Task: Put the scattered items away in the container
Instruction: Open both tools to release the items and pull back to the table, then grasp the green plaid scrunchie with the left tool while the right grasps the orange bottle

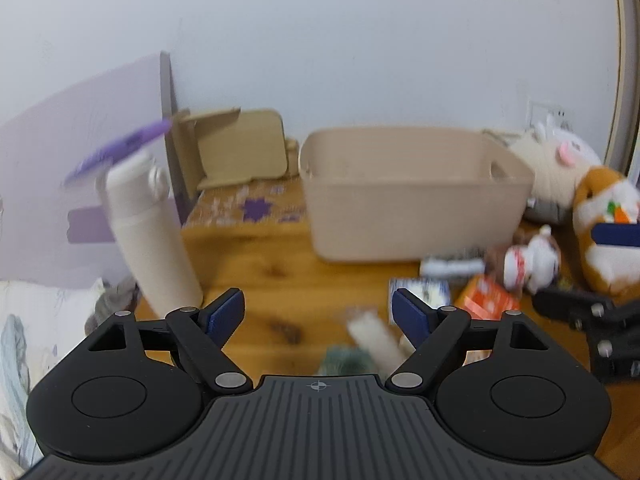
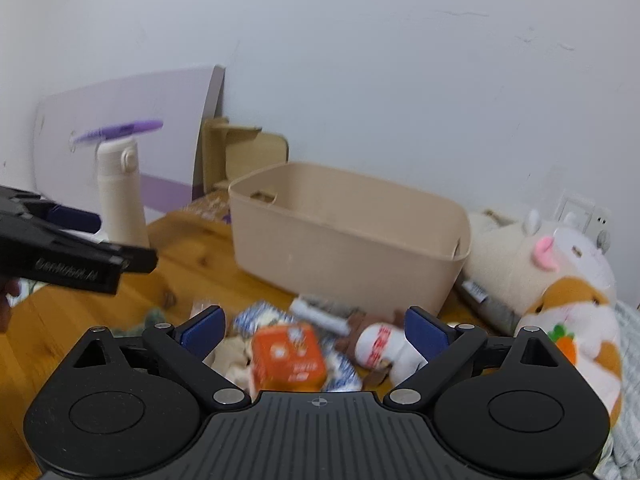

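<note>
1. A cream insulated bottle [image 1: 150, 236] is standing upright at the left edge of the wooden table [image 1: 256, 264], with a purple pen-like item [image 1: 116, 148] lying across its lid; both are blurring in the frames.
2. A folded cardboard piece [image 1: 236, 148] is leaning against the wall behind the bottle, well apart from the clutter.
3. The left gripper [image 1: 318, 314] is hovering over bare table, its jaws standing released with nothing between the blue pads; a pale blurred item [image 1: 376, 338] is lying just beyond them.
4. The beige container [image 2: 348, 236] is sitting mid-table near the wall, its visible interior showing nothing inside.
5. The scattered items are lying in front of the container: a white tube [image 2: 320, 316], a blue-and-white packet [image 2: 260, 316], an orange box [image 2: 288, 356] and a small white plush figure [image 2: 380, 344].
6. The right gripper [image 2: 314, 330] is hanging over this pile, jaws spread wide and gripping nothing; the orange box is showing between the pads, untouched.
7. Large plush toys [image 2: 560, 280] are crowding the right side, pressing against the container's far corner.
</note>
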Demonstrator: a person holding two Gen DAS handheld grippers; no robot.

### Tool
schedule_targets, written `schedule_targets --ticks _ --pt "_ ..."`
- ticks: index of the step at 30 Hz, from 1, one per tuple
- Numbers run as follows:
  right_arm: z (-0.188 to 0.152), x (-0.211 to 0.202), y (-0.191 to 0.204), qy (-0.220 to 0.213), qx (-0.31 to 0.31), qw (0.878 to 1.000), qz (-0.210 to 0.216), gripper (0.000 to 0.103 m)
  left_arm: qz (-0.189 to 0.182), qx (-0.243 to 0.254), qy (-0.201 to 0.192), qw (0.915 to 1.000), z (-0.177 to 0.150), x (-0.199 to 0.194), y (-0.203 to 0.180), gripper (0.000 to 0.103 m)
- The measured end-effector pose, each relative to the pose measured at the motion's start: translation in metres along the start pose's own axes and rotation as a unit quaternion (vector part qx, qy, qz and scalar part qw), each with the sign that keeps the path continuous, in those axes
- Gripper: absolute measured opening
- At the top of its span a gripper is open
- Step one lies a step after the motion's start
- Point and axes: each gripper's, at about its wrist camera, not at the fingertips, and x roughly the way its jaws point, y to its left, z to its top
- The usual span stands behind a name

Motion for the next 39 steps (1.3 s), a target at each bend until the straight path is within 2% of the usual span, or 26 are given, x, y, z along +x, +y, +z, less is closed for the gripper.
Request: schedule_targets --ticks 9,15,23,32,34,36,37,39 --pt "-0.026 0.012 0.005 0.008 -0.001 1.000 -0.005 0.095 -0.012 0.011 -0.007 0.9998 -0.039 -0.001 -0.004 0.082" --pt "-0.033 0.025 0.008 0.007 -0.006 1.000 -0.002 0.091 -0.023 0.007 0.001 0.9997 -0.056 0.013 -0.005 0.082" --pt "-0.033 0.046 0.008 0.019 0.002 1.000 0.014 0.087 -0.033 -0.005 0.023 0.9992 -0.065 0.034 0.002 0.082" --pt "-0.034 0.076 0.007 0.044 0.007 0.998 0.033 0.074 -0.037 -0.022 0.040 0.9983 -0.064 0.053 0.010 0.082" --pt "-0.035 0.081 0.005 0.051 0.014 0.998 0.040 0.066 -0.039 -0.023 0.043 0.9980 -0.064 0.056 0.011 0.080" --pt "-0.035 0.085 0.003 0.058 0.022 0.997 0.051 0.061 -0.044 -0.023 0.050 0.9975 -0.064 0.059 0.011 0.069" --pt "-0.035 0.086 0.003 0.058 0.023 0.997 0.053 0.057 -0.047 -0.023 0.054 0.9972 -0.064 0.061 0.010 0.066" --pt "-0.034 0.087 0.004 0.060 0.023 0.996 0.054 0.056 -0.052 -0.022 0.061 0.9965 -0.064 0.064 0.009 0.059"
